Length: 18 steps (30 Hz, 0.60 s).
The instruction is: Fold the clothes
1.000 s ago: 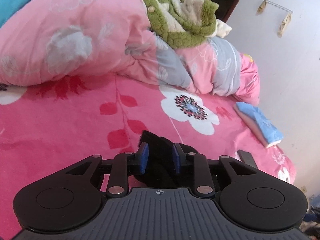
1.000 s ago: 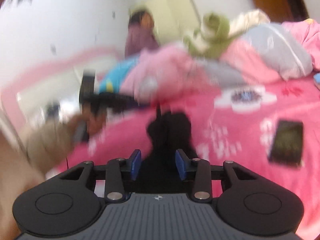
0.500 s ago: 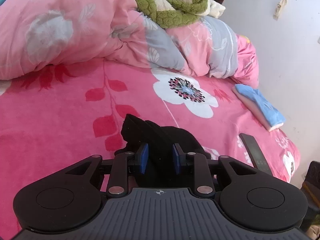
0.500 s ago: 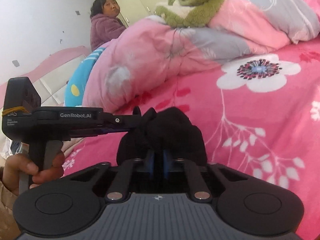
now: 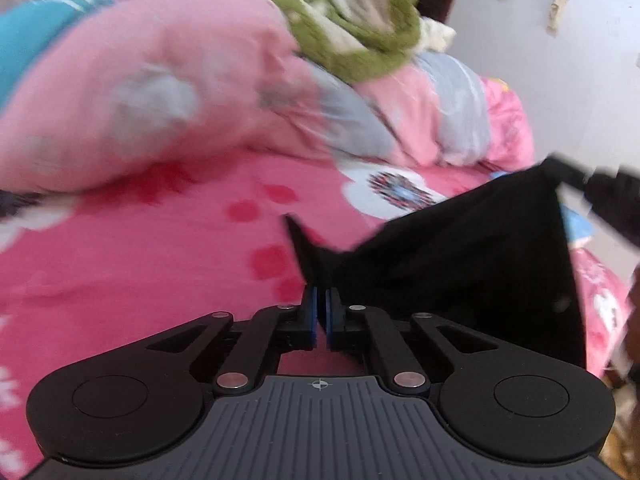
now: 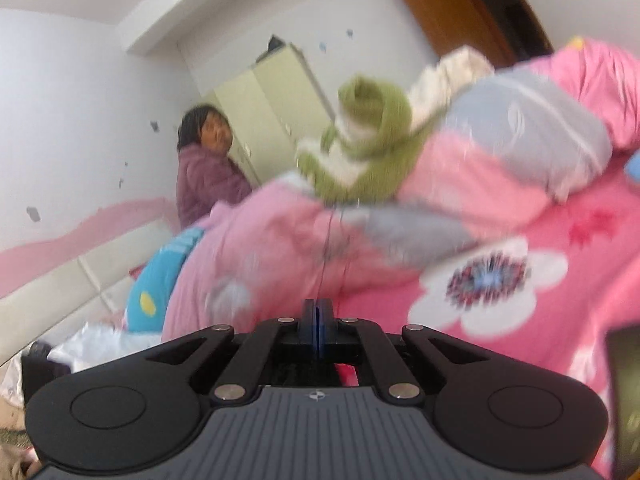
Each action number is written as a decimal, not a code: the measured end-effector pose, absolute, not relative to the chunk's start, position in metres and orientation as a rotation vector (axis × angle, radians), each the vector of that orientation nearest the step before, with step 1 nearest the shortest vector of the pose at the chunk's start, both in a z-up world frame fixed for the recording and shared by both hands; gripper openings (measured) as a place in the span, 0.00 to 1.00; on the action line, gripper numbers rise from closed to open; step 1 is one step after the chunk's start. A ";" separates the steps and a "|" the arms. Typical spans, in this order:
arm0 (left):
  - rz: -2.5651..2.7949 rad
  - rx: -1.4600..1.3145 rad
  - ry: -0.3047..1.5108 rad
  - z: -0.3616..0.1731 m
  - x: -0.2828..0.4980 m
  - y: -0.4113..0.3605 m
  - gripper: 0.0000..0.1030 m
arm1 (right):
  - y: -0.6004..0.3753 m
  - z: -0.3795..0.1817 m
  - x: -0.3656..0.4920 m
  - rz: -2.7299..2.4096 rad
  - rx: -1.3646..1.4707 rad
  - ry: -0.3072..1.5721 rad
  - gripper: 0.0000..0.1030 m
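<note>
A black garment hangs stretched above the pink flowered bedsheet. My left gripper is closing its jaws, and the blue pads press on the garment's near corner. The far corner is pulled up to the tip of my right gripper, which is blurred at the right edge of the left wrist view. In the right wrist view my right gripper has its jaws closing, pads together. Almost no cloth shows there, only a thin black thread.
A bunched pink and grey quilt with a green fleece garment on top fills the back of the bed. A folded blue cloth lies by the wall. A dark phone lies on the sheet. A person in a purple jacket stands behind the bed.
Both grippers shut on the black garment. The right one moved off to the right and up, so the heap is now pulled out into a taut sheet.
</note>
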<state>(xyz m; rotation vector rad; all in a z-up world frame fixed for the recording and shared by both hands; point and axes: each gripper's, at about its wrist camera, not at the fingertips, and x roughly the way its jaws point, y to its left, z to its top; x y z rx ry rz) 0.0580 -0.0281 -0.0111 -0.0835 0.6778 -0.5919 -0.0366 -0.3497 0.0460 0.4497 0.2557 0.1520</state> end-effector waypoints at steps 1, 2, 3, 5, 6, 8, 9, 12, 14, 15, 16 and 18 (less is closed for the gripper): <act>-0.569 -0.087 0.670 -0.009 0.055 -0.016 0.02 | -0.353 0.054 -0.034 0.149 0.439 0.240 0.00; -0.545 -0.090 0.662 -0.007 0.051 -0.003 0.02 | -0.355 0.063 -0.029 0.152 0.424 0.229 0.00; -0.513 -0.092 0.657 -0.005 0.046 0.013 0.02 | -0.357 0.072 -0.024 0.155 0.409 0.219 0.00; -0.456 -0.106 0.655 -0.003 0.036 0.045 0.02 | -0.357 0.090 -0.009 0.178 0.378 0.199 0.00; -0.433 -0.121 0.665 -0.004 0.030 0.059 0.02 | -0.356 0.099 -0.002 0.190 0.362 0.189 0.00; -0.385 -0.150 0.685 -0.004 0.020 0.086 0.02 | -0.347 0.116 0.020 0.227 0.332 0.170 0.00; -0.362 -0.164 0.697 -0.005 0.015 0.099 0.02 | -0.338 0.122 0.032 0.250 0.317 0.165 0.00; -0.307 -0.206 0.750 -0.010 0.000 0.126 0.02 | -0.302 0.132 0.071 0.331 0.275 0.166 0.00; -0.296 -0.197 0.790 -0.014 -0.008 0.134 0.02 | -0.269 0.129 0.099 0.371 0.232 0.192 0.00; -0.292 -0.186 0.811 -0.016 -0.011 0.136 0.04 | -0.251 0.122 0.118 0.388 0.209 0.218 0.00; -0.288 -0.172 0.830 -0.018 -0.015 0.138 0.04 | -0.236 0.115 0.133 0.402 0.191 0.247 0.00; -0.280 -0.127 0.851 -0.019 -0.022 0.139 0.07 | -0.205 0.093 0.169 0.454 0.182 0.361 0.01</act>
